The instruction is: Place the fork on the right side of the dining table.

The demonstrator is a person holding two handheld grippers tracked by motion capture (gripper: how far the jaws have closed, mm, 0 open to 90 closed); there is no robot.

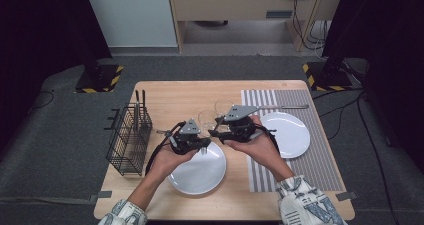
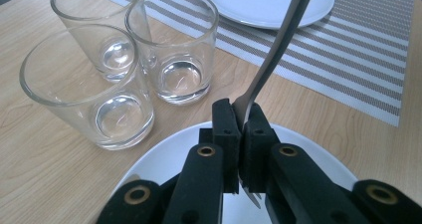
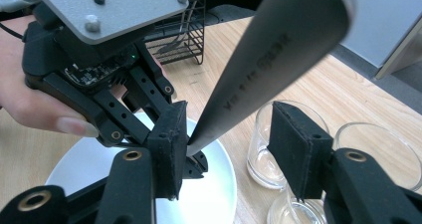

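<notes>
Fork changes hands above a white plate at frame centre.

The left gripper (image 2: 242,115) clamps its jaws on the fork (image 2: 278,45) near its tines, over the near plate (image 1: 197,172). The right gripper (image 3: 226,134) stands wide around the fork's handle, which slants up between its jaws, beside three glasses (image 2: 171,45).

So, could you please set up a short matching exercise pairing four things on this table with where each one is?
Things:
1. fork
2. wire basket
3. three glasses
4. striped placemat

Places:
a. beside the near plate
b. under the far plate
c. at the table's left edge
d. between the left gripper jaws

Pairs: 1-d, 2-c, 3-a, 4-b
</notes>
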